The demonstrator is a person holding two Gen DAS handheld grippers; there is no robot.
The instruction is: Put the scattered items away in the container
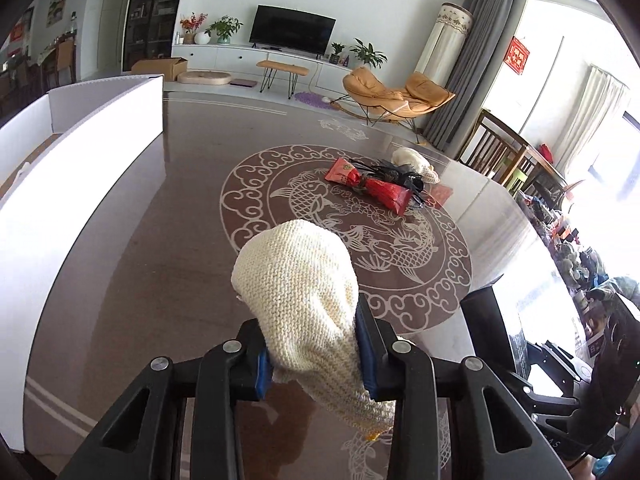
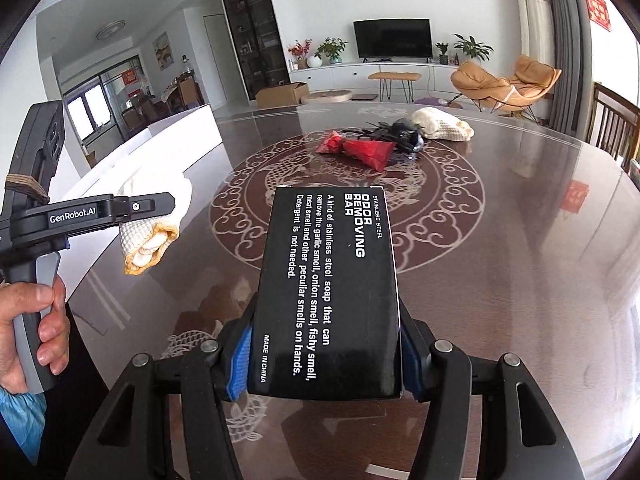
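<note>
Clamping a cream knitted cloth (image 1: 296, 292), the left gripper (image 1: 316, 356) hangs over the desk (image 1: 160, 240); the right gripper (image 2: 326, 356) grips a black box (image 2: 328, 280).

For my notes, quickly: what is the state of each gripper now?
Left gripper: closed on the cream knitted cloth.
Right gripper: closed on the black box.

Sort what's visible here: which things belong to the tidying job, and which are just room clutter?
Job:
- white bin
- knitted cloth, clamped in left gripper
- black box, clamped in right gripper
- red packet, black clip, second cloth, on the table

Clutter:
- TV
- orange chair
- cardboard box
</note>
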